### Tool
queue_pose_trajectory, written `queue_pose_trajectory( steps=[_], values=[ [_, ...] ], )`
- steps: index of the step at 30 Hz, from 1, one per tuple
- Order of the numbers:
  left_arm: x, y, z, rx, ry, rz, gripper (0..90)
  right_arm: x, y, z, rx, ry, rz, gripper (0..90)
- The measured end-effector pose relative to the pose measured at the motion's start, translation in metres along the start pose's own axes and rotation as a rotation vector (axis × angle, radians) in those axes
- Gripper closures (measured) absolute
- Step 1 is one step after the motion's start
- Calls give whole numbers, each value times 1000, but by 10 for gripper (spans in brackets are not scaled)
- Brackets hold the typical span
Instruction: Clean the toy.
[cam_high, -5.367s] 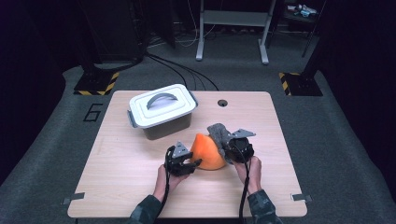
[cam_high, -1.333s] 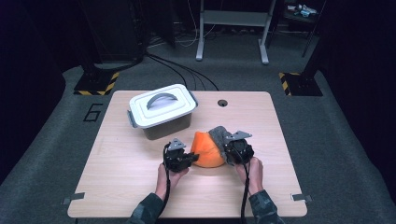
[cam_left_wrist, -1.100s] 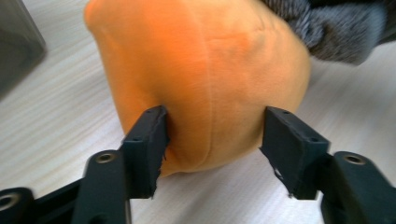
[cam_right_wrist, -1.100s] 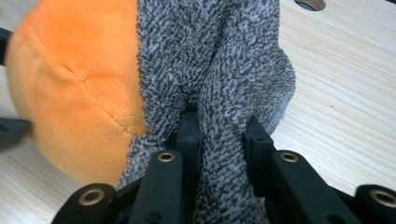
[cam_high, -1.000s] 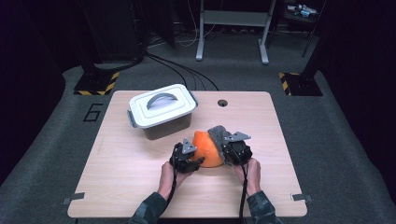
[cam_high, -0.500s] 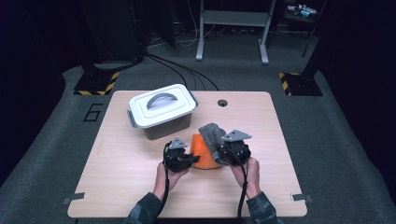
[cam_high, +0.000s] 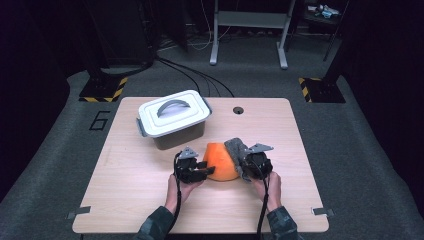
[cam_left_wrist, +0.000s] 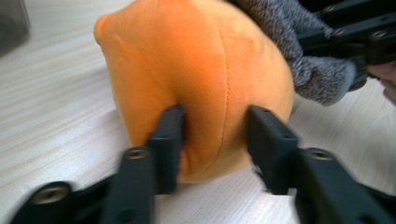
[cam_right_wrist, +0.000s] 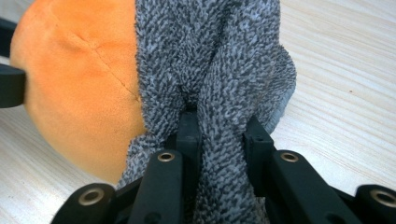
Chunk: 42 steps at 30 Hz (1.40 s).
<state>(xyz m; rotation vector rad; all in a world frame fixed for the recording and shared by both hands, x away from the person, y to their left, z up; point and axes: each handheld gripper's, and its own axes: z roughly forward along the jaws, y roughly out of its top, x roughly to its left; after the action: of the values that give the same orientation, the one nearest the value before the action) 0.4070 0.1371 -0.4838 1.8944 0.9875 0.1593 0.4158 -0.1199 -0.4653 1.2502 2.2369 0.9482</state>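
On the table, the orange plush lies just in front of the lidded box. Left gripper, level, jaws just opening, flanks its flank; right gripper pinches the grey fabric.

Both forearms are reaching in from the near table edge, hands side by side. The left gripper is pointing toward the right one, its jaws having just been opening, parted with soft material between them. The right gripper is clamping its jaws tight.
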Motion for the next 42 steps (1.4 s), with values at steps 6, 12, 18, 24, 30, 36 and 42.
queue_pose_trajectory(
  steps=[6, 12, 18, 24, 30, 36, 42],
  values=[
    [9, -8, -2, 4, 28, -82, 330, -1, -1, 0, 15, -19, 7, 734],
    [18, -16, 7, 0, -39, -178, 300, -6, -6, 0, 23, -24, 24, 735],
    [14, -15, 15, -46, -88, -168, 579, -5, -7, -2, 21, -36, 23, 736],
    [4, -7, 6, -57, -64, -85, 700, -9, -4, -12, 8, -44, 21, 735],
    [-1, 21, -16, -7, -76, 95, 698, -13, 11, -33, -79, -30, 27, 734],
    [0, 23, -13, 29, -61, 100, 604, 2, 13, -12, -17, -1, 24, 742],
    [1, 4, -7, -42, -49, -41, 316, -4, 0, 1, -26, 26, 54, 745]
  ],
)
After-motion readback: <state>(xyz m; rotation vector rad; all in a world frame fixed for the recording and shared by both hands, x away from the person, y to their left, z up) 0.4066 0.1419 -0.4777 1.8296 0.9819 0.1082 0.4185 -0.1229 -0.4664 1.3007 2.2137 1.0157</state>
